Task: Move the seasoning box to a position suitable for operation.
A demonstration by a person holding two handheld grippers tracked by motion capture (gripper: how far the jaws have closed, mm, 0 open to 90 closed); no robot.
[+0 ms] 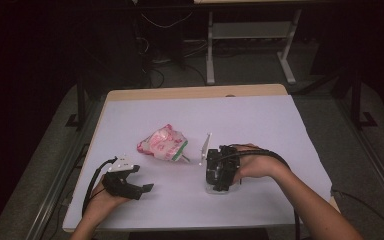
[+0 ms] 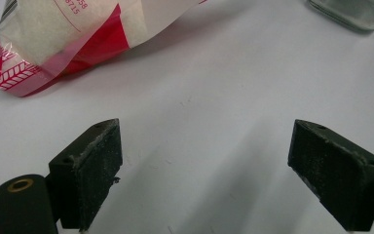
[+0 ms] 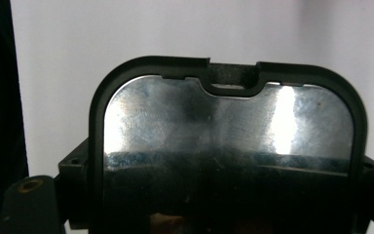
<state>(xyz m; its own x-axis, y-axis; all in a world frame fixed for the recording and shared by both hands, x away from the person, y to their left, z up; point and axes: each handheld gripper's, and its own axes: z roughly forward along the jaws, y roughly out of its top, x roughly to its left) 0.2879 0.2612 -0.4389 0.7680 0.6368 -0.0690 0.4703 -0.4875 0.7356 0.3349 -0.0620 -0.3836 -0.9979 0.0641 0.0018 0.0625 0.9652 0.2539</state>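
Nearest the person, the left gripper (image 1: 141, 178) rested on the white table (image 1: 260, 120) with its jaws wide apart and nothing between them. To its right, the right gripper (image 1: 219, 187) pointed down, clamped around a black-rimmed container (image 3: 229, 146). Beyond the left gripper lay a red-and-white bag (image 1: 163, 142).
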